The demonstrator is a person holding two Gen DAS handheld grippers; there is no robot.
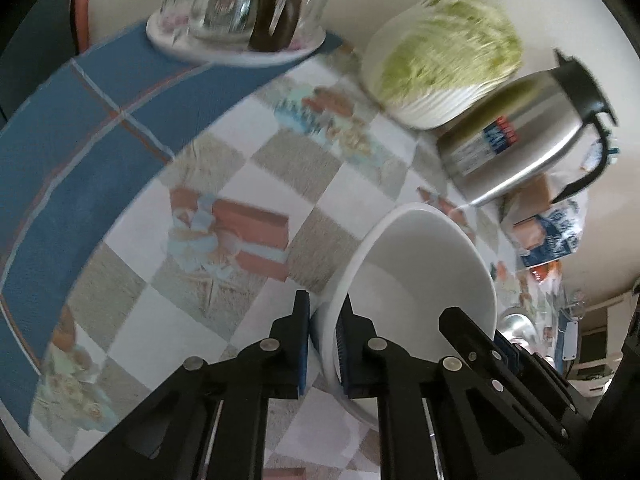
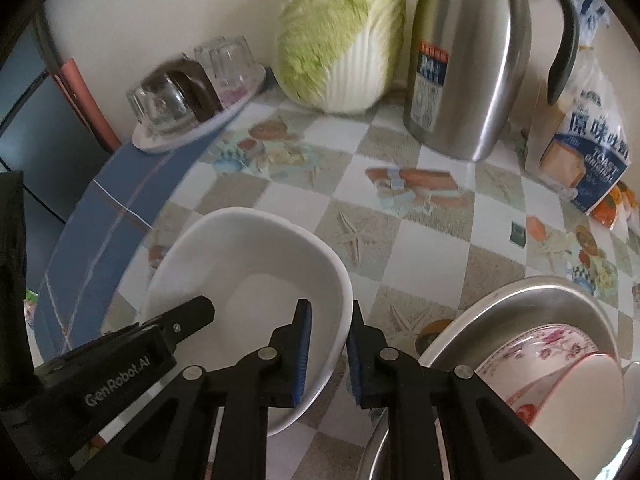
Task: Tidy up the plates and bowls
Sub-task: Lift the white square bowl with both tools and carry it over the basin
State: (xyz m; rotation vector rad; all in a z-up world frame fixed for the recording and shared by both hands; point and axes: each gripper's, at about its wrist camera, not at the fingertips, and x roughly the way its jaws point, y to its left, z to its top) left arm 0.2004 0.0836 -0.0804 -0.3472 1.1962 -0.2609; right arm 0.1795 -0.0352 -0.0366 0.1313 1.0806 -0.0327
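A white bowl sits tilted over the patterned tablecloth. My left gripper is shut on its left rim, one finger inside and one outside. My right gripper is shut on the opposite rim in the same way. Each gripper shows in the other's view, the right one and the left one. At lower right a steel bowl holds a floral bowl and a white dish.
A plate with upturned glasses stands at the table's far left edge. A cabbage, a steel thermos jug and a toast bag line the wall.
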